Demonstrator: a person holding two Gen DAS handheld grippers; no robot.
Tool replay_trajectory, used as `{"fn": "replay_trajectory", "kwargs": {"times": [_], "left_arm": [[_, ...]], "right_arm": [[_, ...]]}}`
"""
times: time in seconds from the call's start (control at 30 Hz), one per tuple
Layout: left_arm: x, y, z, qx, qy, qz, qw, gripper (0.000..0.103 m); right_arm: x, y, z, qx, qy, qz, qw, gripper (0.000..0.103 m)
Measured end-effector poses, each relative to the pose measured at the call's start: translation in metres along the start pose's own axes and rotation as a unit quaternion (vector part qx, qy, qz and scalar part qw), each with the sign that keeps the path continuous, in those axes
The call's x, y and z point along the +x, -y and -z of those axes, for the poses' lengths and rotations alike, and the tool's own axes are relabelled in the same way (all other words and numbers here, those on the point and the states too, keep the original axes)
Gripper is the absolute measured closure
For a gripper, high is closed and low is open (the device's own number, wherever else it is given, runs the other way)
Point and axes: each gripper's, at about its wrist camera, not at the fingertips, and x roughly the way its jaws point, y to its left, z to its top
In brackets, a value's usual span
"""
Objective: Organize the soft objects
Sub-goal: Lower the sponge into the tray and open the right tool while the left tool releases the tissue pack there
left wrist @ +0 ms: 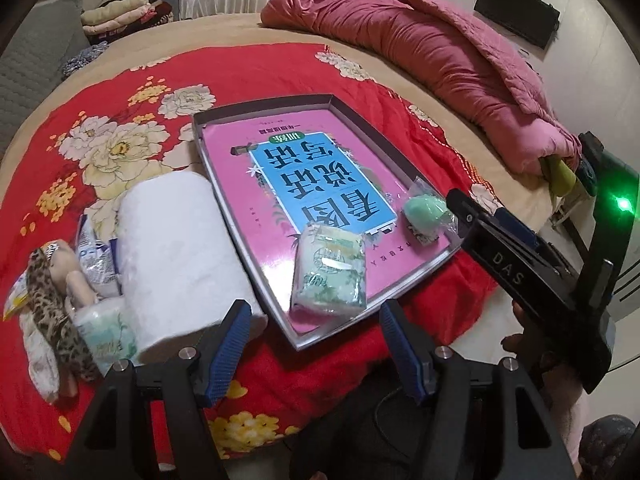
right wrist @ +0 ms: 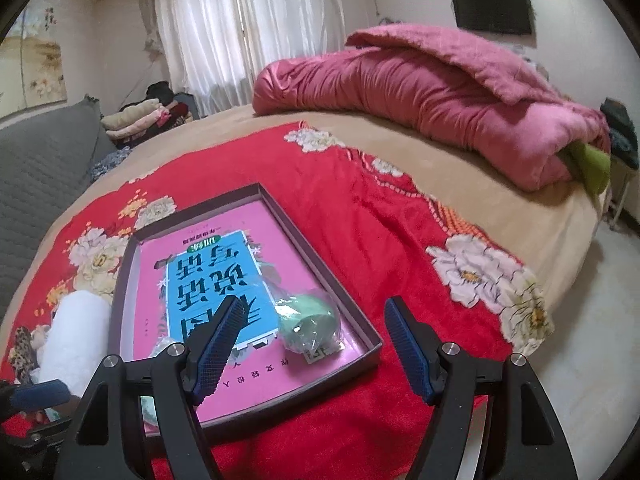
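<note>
Nearest your left wrist camera, your left gripper (left wrist: 316, 350) hangs with its blue-padded jaws spread wide and nothing between them, just short of the near edge of the shallow cardboard tray (left wrist: 262, 110).

Going left to right across the red floral blanket (left wrist: 248, 68): at the far left lies a leopard-print soft toy (left wrist: 50, 306), with a small tissue pack (left wrist: 106, 330) touching it and a blue-and-white packet (left wrist: 94, 256) just behind. Next comes a big white paper roll (left wrist: 176, 252), lying on its side just beside the tray's left wall. Inside the tray, a green-printed tissue pack (left wrist: 330, 268) rests on the pink book cover near the front edge, and a mint-green sponge in a clear bag (left wrist: 426, 210) sits in the near right corner. Your right gripper (left wrist: 486, 226) shows at the right in this view, close to that corner.

From the right wrist camera, your right gripper (right wrist: 314, 342) is also spread and empty, hovering above the tray's (right wrist: 360, 308) near right part; its left finger partly hides the book and sits just beside the bagged sponge (right wrist: 310, 322). Farther back, a bundled pink quilt (right wrist: 420, 96) lies across the bed, well apart from the tray.
</note>
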Motion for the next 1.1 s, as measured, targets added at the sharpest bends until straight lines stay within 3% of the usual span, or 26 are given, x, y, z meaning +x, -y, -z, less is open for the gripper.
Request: {"fn": "replay_trajectory", "kwargs": {"times": [0.37,0.8,1.1], "left_arm": [[-0.018,-0.022,0.011,-0.034,0.017,0.012,0.9992,0.037],[-0.043,-0.035,0.026,-0.037,0.048,0.004,0.9981,0.037],[-0.055,-0.052,0.033,-0.058,0.059,0.009,0.9966,0.037]], "right_arm": [[-0.027,-0.024,0.004,-0.036,0.025,-0.004,0.999,0.027],[-0.045,-0.052,0.014,-0.073,0.028,-0.01,0.997,0.027],[-0.063,-0.07,0.016,-0.079,0.032,-0.041,0.995,0.027]]}}
